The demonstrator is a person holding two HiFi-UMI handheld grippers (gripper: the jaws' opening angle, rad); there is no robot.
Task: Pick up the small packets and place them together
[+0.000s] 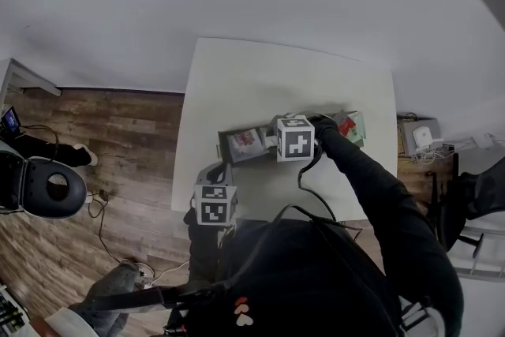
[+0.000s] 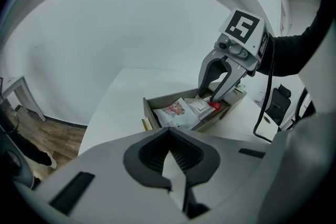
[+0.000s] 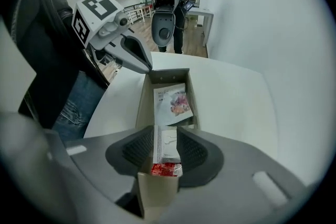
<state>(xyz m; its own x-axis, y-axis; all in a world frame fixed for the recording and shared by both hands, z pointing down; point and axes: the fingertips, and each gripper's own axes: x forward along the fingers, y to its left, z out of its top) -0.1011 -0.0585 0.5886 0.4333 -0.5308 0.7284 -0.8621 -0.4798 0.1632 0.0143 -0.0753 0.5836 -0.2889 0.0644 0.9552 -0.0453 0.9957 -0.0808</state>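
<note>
A long grey box (image 2: pixel 150 113) lies on the white table (image 1: pixel 260 75). In it are a large white packet with a pink picture (image 3: pixel 172 104), a small white packet (image 3: pixel 167 145) and a red packet (image 3: pixel 166 169). My right gripper (image 3: pixel 167 153) points steeply down into the box, open, with the small white and red packets lying between its jaws. In the left gripper view the right gripper (image 2: pixel 209 97) straddles the red packet (image 2: pixel 215 106). My left gripper (image 2: pixel 176 165) is shut on nothing, held back near the table's front edge, its marker cube (image 1: pixel 215 204) below the box.
More red and green packets (image 1: pixel 349 126) sit at the box's right end. A yellow slip (image 2: pixel 145 124) lies beside the box's left end. A side desk with devices (image 1: pixel 422 138) stands right of the table, a black seat (image 1: pixel 47 185) on the wooden floor to the left.
</note>
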